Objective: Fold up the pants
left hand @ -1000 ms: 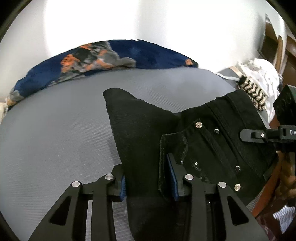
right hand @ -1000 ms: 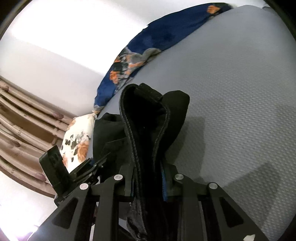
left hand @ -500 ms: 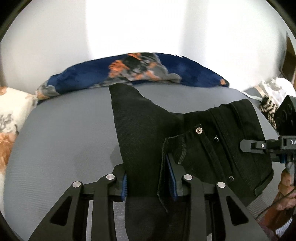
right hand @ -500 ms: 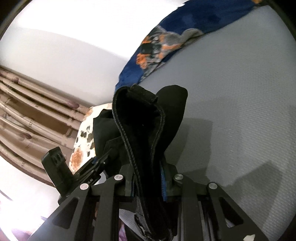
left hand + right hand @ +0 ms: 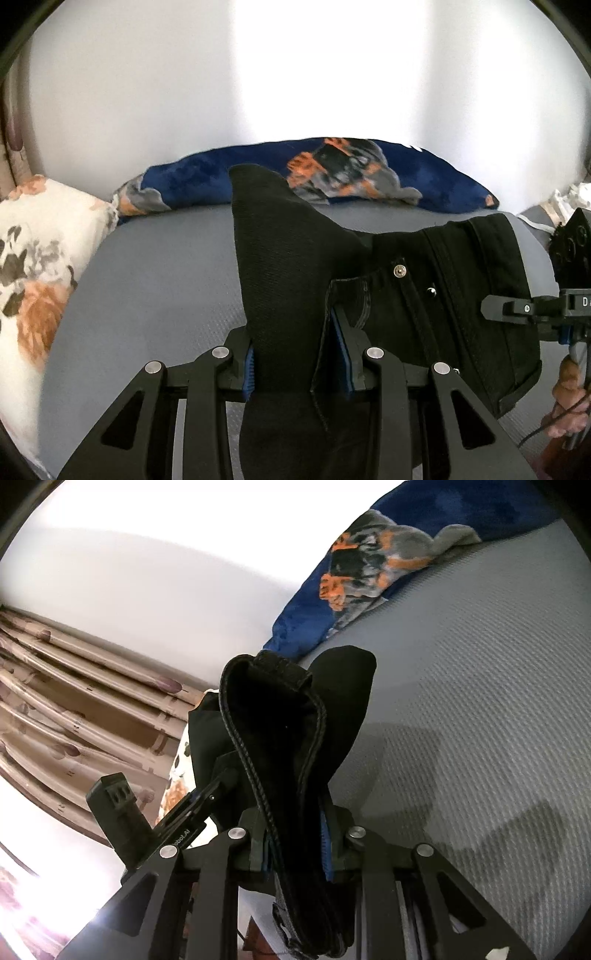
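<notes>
1. Progress. I judge the fold to be at an early or middle stage: the black pants (image 5: 436,295) hang in the air between my two grippers, above the grey bed (image 5: 159,291), and no finished, flat fold lies on the bed in either view. How many folds the bunched cloth already carries I cannot tell. What is left, as I read it, is to lay the cloth down, square it and close the last fold.

2. Left gripper (image 5: 297,363). Its jaws are clenched on a thick bunch of the pants; the blue pads press the black cloth from both sides. A peak of fabric stands up ahead of the jaws, toward the far edge of the bed, where a dark blue blanket (image 5: 443,184) lies. A floral pillow (image 5: 33,266) sits at the bed's left edge.

3. Span of cloth. From the left grip the waistband part, with its metal rivets (image 5: 400,271), runs rightward to the other tool, clear of the bed.

4. Right gripper (image 5: 295,853). Its jaws are clamped narrowly on a doubled, stitched hem or band of the pants, which loops upward ahead of the pads. In the left wrist view this tool (image 5: 532,306) shows at the right edge, with the person's hand (image 5: 569,398) beneath it.
</notes>
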A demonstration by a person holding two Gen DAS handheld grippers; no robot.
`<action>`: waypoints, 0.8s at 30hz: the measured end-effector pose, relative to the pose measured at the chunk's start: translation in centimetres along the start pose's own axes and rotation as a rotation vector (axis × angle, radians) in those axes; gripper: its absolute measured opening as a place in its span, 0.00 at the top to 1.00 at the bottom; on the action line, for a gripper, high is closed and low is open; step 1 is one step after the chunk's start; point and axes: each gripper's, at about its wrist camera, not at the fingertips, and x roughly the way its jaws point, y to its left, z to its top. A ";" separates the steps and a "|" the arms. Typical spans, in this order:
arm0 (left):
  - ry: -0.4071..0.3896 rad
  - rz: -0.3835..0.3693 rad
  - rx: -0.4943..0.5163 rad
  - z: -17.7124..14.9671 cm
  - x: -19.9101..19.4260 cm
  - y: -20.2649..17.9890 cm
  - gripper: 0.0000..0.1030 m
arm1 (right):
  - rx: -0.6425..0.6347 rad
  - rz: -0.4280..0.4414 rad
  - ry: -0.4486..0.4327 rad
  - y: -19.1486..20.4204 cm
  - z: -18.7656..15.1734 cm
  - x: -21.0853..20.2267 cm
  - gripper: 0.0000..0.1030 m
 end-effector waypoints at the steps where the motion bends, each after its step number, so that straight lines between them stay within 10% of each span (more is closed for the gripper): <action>1: 0.000 0.005 0.002 0.4 0.2 0.3 0.66 | 0.000 0.004 -0.001 0.1 0.4 0.4 0.81; 24: -0.022 0.055 -0.009 6.1 6.3 4.1 0.66 | -0.031 0.016 -0.008 0.0 7.6 6.8 0.81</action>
